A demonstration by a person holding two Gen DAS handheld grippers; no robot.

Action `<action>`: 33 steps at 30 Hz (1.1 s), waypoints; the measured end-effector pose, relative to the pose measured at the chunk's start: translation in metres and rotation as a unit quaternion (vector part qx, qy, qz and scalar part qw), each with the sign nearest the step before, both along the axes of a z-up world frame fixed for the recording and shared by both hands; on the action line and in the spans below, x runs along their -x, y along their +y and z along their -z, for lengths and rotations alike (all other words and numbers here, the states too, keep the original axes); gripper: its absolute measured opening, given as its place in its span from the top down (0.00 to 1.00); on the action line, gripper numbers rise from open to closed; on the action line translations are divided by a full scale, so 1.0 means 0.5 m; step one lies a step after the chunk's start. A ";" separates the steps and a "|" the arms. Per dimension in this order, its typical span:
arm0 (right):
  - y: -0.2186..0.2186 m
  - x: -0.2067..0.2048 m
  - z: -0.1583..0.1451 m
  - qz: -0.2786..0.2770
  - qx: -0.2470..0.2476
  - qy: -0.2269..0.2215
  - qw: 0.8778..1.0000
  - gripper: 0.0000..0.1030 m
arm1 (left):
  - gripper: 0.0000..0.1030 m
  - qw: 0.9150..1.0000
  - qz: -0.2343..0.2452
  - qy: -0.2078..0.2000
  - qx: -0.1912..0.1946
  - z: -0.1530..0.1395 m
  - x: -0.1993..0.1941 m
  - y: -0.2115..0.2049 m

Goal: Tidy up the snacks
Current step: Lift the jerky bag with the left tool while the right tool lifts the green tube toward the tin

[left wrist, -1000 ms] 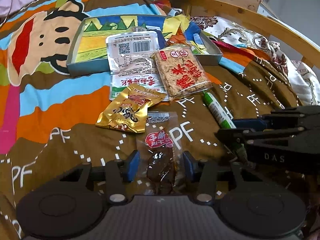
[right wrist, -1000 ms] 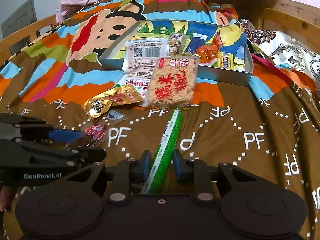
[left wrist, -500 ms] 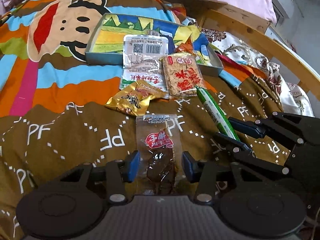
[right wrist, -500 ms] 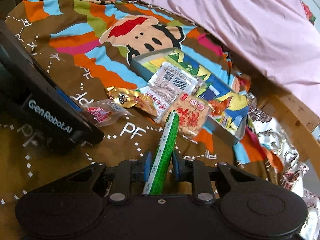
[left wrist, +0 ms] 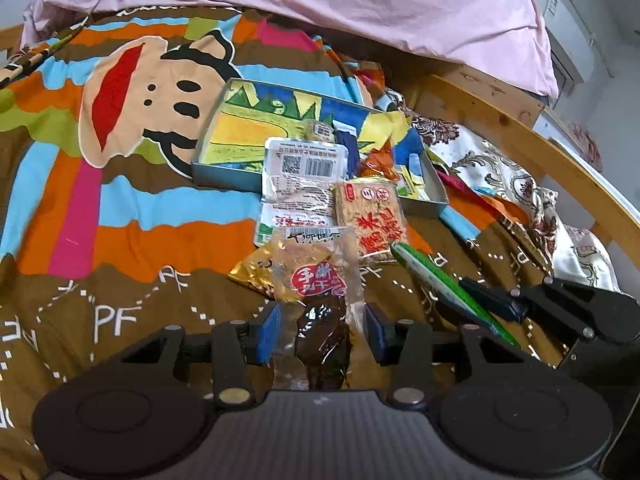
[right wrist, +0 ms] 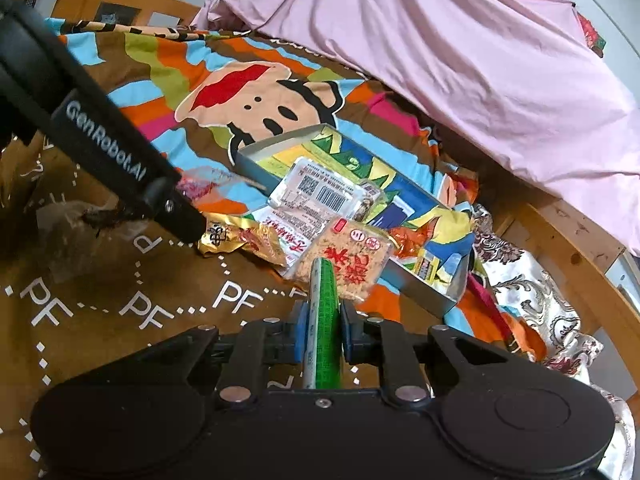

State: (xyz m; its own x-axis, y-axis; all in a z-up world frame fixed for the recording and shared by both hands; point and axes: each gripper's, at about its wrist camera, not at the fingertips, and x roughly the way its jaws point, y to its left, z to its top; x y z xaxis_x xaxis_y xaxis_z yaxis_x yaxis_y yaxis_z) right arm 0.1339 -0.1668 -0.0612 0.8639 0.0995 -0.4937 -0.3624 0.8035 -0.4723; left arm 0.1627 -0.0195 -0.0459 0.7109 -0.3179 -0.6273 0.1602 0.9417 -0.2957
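Item 1: my L gripper (left wrist: 320,330) clamps clear jerky pouch (left wrist: 320,280), lifted off blanket. Item 2: R gripper (right wrist: 322,334) just closed tight on green stick (right wrist: 326,320). Risk: slick pouch slips before tray (left wrist: 216,178); stick snags rice cake pack (right wrist: 348,260).

Clear packet (left wrist: 316,280) of dark snack and green stick (right wrist: 326,320) hang lifted, near the open tin (left wrist: 224,176).

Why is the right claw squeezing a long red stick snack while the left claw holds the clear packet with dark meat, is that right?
Not quite. The long stick snack in the right claw is green, not red, as the right wrist view shows. The rest holds: the left claw grips the clear packet with dark meat.
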 end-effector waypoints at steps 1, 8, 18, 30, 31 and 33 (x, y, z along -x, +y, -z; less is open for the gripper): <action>0.002 0.001 0.001 0.000 -0.001 0.001 1.000 0.82 | 0.52 1.000 -0.002 0.000 0.000 0.000 0.000 0.001; 0.001 0.005 -0.010 0.002 0.007 -0.024 1.000 0.82 | 0.52 1.000 -0.013 -0.002 0.013 -0.008 -0.012 0.010; -0.048 -0.075 -0.074 0.007 0.011 -0.116 0.993 0.82 | 0.52 0.998 -0.018 -0.064 0.015 -0.104 -0.118 -0.021; -0.152 -0.303 -0.102 0.068 -0.056 -0.197 0.976 0.82 | 0.52 0.985 -0.023 -0.167 0.028 -0.172 -0.328 -0.119; -0.160 -0.320 -0.099 0.074 -0.065 -0.196 0.976 0.82 | 0.52 0.985 -0.021 -0.169 0.025 -0.172 -0.343 -0.129; -0.173 -0.353 -0.092 0.084 -0.082 -0.192 0.974 0.82 | 0.52 0.985 -0.015 -0.171 0.019 -0.165 -0.377 -0.151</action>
State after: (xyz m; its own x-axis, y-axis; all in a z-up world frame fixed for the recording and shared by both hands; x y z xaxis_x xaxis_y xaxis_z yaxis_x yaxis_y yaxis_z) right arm 0.3107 -0.2536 -0.0153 0.9927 -0.0087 -0.1200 -0.0413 0.9121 -0.4078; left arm 0.3513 -0.0948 0.0368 0.8885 -0.3113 -0.3371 0.2282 0.9371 -0.2641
